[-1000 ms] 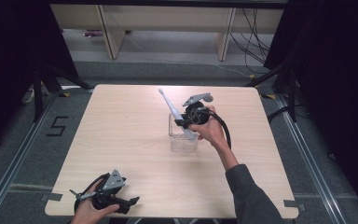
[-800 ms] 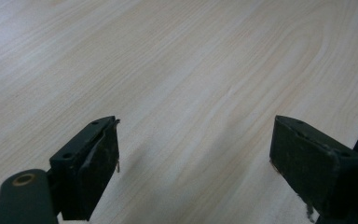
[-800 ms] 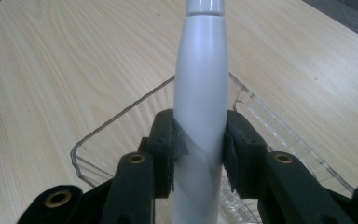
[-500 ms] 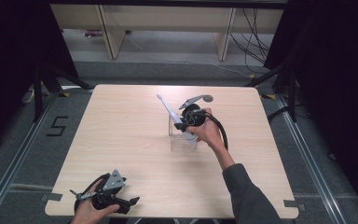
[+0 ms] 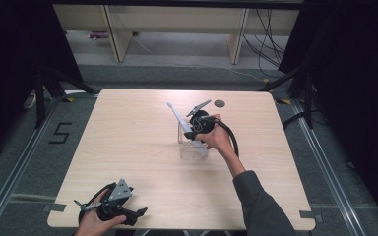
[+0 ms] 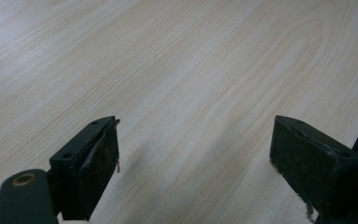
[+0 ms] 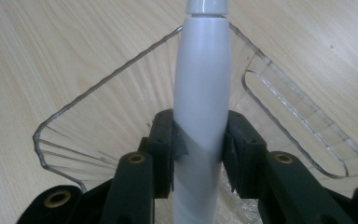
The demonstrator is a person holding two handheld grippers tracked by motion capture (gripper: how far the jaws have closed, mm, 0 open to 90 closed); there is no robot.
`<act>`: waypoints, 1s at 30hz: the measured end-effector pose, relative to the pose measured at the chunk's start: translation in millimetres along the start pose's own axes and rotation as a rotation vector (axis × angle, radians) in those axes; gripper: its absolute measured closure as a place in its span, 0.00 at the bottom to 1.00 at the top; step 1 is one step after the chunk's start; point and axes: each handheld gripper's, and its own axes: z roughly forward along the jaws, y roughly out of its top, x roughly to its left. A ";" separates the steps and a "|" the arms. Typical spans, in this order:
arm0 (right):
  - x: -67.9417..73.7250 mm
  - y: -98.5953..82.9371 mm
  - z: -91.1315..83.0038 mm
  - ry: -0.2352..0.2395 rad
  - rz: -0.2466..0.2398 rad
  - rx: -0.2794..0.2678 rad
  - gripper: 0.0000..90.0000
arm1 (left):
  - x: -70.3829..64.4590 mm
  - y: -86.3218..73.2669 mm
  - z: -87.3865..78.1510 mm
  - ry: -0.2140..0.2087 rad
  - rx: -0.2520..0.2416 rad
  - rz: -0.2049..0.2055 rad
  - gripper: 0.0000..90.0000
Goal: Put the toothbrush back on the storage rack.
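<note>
Inside clear container (image 7: 121, 116), gripper-held toothbrush (image 7: 200, 107)

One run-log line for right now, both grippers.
left hand-held gripper: open, low over wooden table | right hand-held gripper: shut on white electric toothbrush | toothbrush: tilted over clear plastic holder

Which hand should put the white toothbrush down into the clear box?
Probably the right. Its hand-held gripper is shut on the toothbrush, right over the clear box. The left hand-held gripper is open at the table's near edge.
</note>
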 end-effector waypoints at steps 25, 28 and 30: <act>2.2 -0.3 -31.2 -0.044 0.001 -0.089 0.60 | -1.2 -0.4 0.1 0.002 0.000 -0.014 0.17; 2.2 -2.4 -38.3 -0.032 0.020 -0.096 0.58 | -0.9 -0.4 -0.1 0.001 0.001 -0.013 0.17; 1.9 -3.4 -38.7 -0.029 0.012 -0.112 0.58 | -0.7 -0.4 -0.1 0.002 0.002 -0.012 0.17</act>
